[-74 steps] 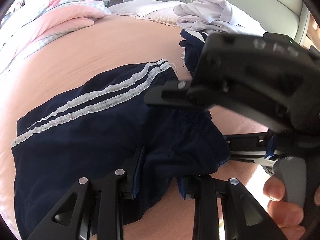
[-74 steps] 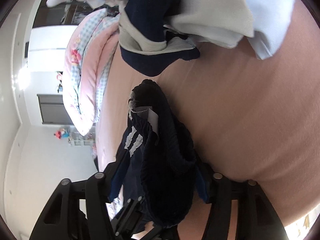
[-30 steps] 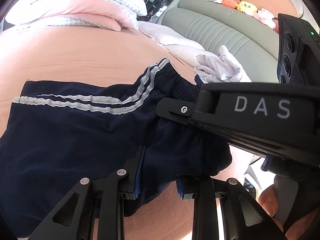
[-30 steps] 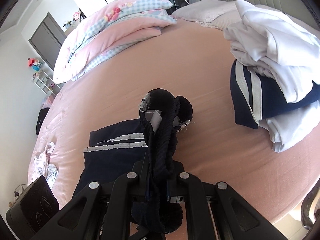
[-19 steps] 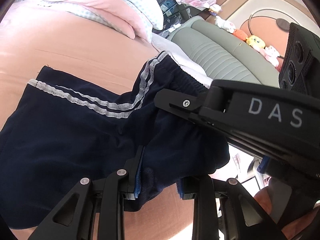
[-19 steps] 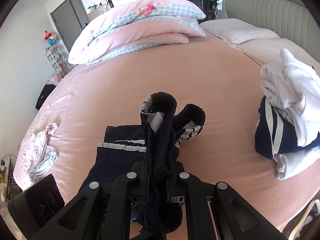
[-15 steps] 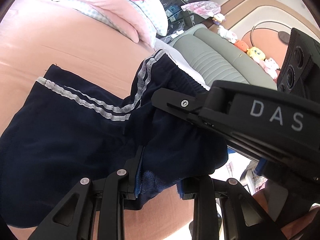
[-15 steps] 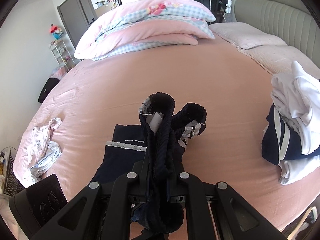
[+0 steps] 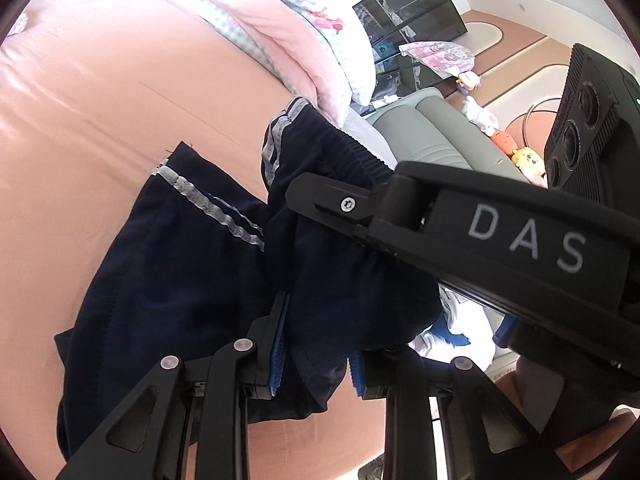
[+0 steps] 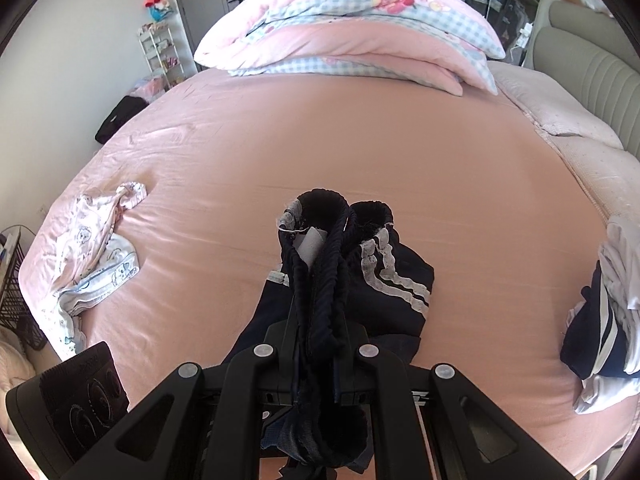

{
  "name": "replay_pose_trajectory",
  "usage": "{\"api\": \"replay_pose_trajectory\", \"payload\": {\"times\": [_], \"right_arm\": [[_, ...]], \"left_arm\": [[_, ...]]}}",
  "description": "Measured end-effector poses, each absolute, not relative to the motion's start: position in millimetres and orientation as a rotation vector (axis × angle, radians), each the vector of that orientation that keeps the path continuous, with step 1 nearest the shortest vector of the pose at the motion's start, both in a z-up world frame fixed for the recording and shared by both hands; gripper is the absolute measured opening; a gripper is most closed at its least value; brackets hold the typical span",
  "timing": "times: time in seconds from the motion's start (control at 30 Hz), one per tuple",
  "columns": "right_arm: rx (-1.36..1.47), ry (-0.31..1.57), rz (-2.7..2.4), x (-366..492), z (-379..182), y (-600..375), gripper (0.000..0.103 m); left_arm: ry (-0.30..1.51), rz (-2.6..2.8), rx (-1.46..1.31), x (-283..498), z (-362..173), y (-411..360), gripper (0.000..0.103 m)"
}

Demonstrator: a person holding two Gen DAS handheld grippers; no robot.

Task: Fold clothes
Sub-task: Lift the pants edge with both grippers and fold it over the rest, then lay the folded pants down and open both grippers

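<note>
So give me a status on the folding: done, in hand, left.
Done: nothing looks neatly folded. In hand: the navy shorts, waistband bunched in the right gripper, another part in the left gripper, the rest draped on the bed. Left: the white and navy pile and the printed garment.

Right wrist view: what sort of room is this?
Most likely a home bedroom: a large bed with a pink sheet, folded pink and blue-checked quilts at its head, and a grey padded headboard alongside.
</note>
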State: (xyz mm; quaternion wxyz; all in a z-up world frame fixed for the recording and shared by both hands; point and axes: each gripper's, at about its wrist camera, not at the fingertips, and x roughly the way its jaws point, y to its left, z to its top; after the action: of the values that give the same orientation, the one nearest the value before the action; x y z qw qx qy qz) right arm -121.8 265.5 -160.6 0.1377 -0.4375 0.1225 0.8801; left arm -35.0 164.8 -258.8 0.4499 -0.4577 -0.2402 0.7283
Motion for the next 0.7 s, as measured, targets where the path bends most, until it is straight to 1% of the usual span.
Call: {"api": "replay_pose_trajectory", "payload": {"times": [0.2,0.7], "right_arm": [[-1.327,0.31,2.522,-137.7,-170.8,249.9,0.008],[-1.429,0.216,2.402,-173.6,-182.6,244.4,0.008]], "left_arm": [[-0.699,1.745,-1.205,-55.3,-267.2,160.5,0.022],[-0.87,1.638,-1.266,-78.9,-278.6,154.0,0.022]]}}
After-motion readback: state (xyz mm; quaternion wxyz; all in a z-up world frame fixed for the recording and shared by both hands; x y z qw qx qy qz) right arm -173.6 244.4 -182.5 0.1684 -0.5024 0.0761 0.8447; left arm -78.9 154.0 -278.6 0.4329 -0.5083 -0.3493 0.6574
